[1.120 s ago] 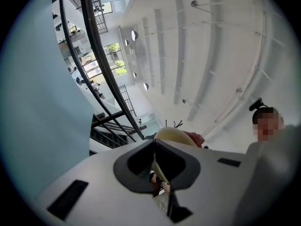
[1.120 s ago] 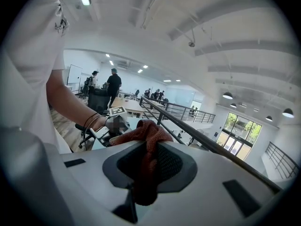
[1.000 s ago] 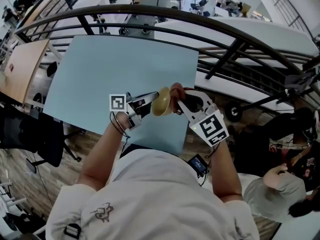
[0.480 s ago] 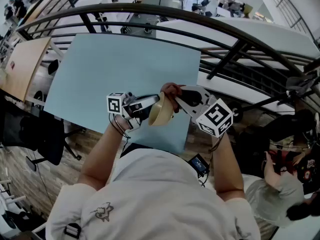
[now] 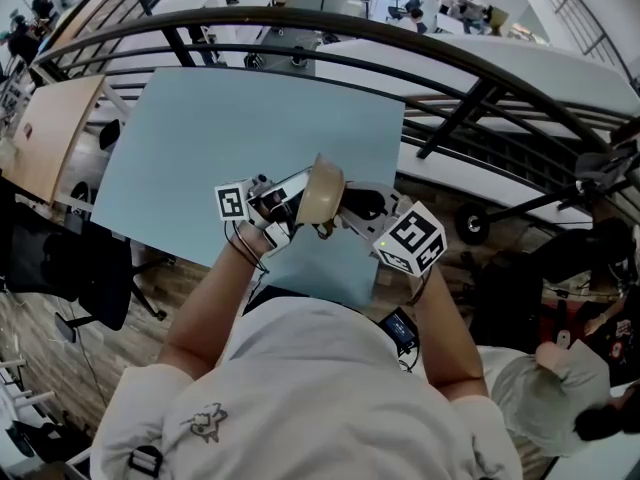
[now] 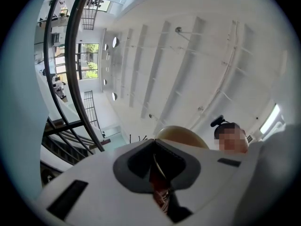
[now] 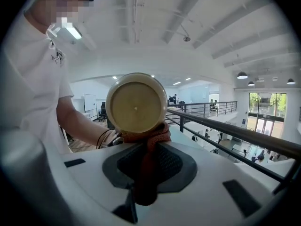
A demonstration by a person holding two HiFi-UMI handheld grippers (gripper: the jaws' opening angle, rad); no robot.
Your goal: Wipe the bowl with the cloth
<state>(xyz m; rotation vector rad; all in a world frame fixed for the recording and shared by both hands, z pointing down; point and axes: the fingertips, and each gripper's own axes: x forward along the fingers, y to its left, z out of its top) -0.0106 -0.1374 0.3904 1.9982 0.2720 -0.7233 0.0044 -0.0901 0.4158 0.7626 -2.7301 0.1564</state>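
Left hand-held gripper (image 5: pixel 287 196) clamps the bowl (image 7: pixel 135 103) by its rim; right hand-held gripper (image 5: pixel 350 208) pinches cloth (image 7: pixel 146 142) against it

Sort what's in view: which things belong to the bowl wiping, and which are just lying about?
In the job: bowl, clamped in the left gripper; reddish cloth, clamped in the right gripper.
Just lying about: light blue table, black railing, office chair.

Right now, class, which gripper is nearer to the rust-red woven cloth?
Right. The right gripper clamps the cloth between its jaws, against the tan round bowl; the left gripper is shut on that bowl's rim, from the other side.
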